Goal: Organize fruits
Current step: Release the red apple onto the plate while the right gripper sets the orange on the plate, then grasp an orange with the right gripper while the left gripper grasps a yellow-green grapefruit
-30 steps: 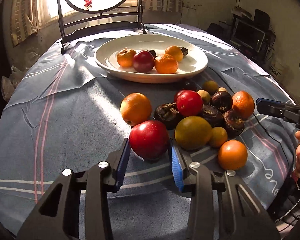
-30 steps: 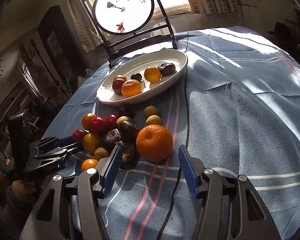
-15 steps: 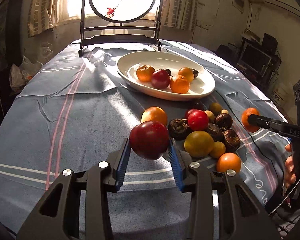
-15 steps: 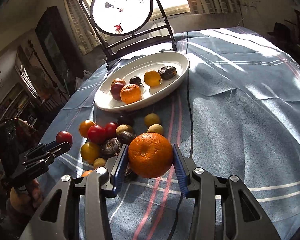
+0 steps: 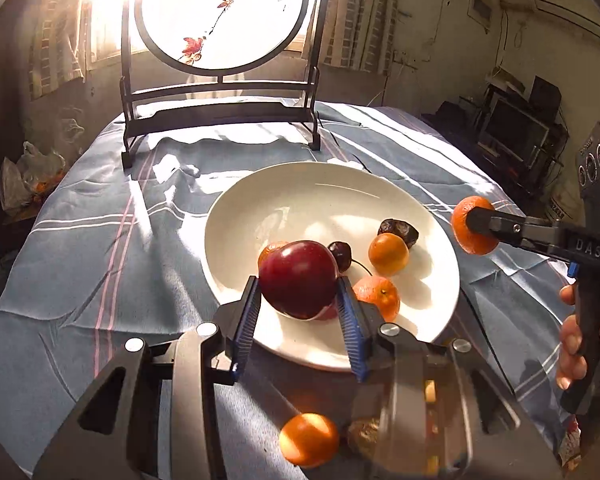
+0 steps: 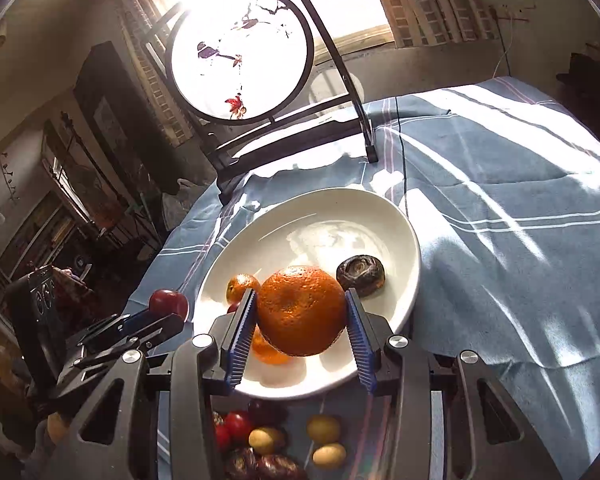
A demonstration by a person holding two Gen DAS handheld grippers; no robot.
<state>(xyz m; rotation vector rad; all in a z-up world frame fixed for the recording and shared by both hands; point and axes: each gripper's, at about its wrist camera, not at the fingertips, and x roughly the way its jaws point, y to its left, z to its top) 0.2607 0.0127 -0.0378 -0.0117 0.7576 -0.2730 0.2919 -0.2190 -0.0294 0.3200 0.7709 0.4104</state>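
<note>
White glazed plate (image 5: 236, 216) already holds several small fruits, so releasing from a height could, I judge, send the round, smooth red apple (image 5: 298, 280) or the orange (image 6: 300, 310) rolling into them or over the shallow rim onto the tablecloth (image 5: 100, 240). The left gripper (image 5: 300, 312) is clamped on the apple above the plate's near side; the right gripper (image 6: 300, 326) pinches the orange above it, jaws partly closed to fruit width
</note>
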